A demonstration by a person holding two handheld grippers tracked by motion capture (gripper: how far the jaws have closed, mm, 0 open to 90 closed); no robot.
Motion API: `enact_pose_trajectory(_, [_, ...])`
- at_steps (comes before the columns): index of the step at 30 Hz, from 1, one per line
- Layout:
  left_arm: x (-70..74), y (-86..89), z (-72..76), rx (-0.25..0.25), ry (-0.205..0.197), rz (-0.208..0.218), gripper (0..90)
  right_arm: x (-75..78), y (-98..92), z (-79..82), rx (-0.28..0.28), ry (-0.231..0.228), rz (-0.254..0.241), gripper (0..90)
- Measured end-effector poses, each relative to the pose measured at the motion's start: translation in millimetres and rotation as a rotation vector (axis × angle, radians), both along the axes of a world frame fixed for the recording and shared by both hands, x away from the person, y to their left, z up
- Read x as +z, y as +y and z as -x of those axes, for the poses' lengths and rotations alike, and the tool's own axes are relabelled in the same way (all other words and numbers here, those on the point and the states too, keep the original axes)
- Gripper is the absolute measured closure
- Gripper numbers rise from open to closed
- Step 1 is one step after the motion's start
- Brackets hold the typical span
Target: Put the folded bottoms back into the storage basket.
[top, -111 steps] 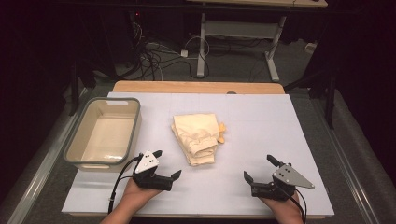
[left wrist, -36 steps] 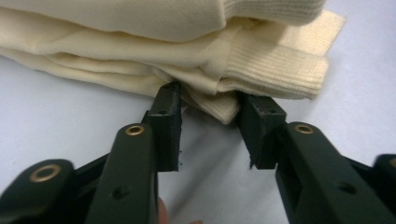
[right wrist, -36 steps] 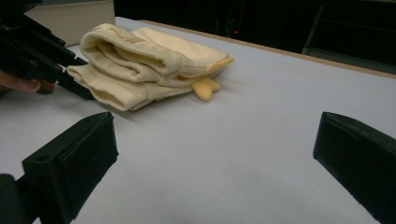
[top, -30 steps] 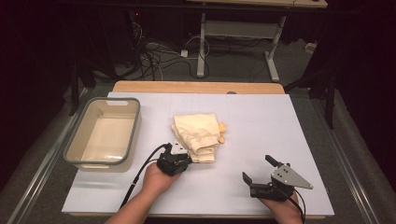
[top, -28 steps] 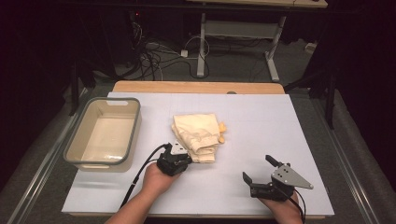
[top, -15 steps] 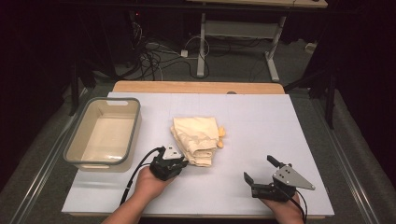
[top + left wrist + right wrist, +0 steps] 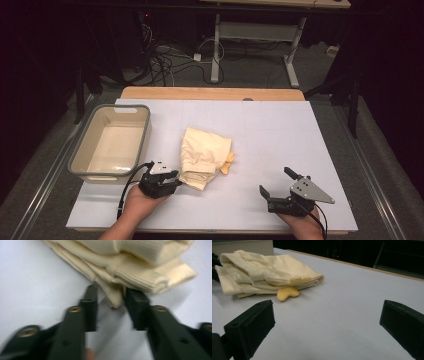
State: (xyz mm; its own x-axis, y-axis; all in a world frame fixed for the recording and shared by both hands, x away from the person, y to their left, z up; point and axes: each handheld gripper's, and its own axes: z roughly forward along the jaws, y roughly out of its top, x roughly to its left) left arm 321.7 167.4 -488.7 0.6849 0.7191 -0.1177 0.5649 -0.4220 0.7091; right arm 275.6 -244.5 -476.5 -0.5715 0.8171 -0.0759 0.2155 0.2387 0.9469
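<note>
Folded garment (image 7: 130, 267) corner between opening jaws — unclamped

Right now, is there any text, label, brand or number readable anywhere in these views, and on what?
None can be read.
Cream garment: no print or tag visible.
Tub: plain, unmarked.
White board: bare.
Left gripper and right gripper: no markings legible.
</note>
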Motion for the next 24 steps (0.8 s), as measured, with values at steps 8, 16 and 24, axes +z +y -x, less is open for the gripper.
enact_pose_trajectory(8, [-1.5, -9.0, -13.3, 0.006, 0.031, -0.011, 47.0, -0.3, 1.2, -0.1, 0.002, 0.0, 0.001, 0.5])
enact_pose_trajectory(16, [-2.2, -9.2, -5.1, -0.048, 0.039, 0.018, 76.9, -0.4, 0.4, 0.0, 0.001, 0.002, -0.001, 0.5])
enact_pose_trajectory(24, [0.5, 12.2, 12.9, -0.057, -0.004, -0.028, 77.1, -0.3, 5.5, 1.5, 0.019, 0.003, -0.004, 0.5])
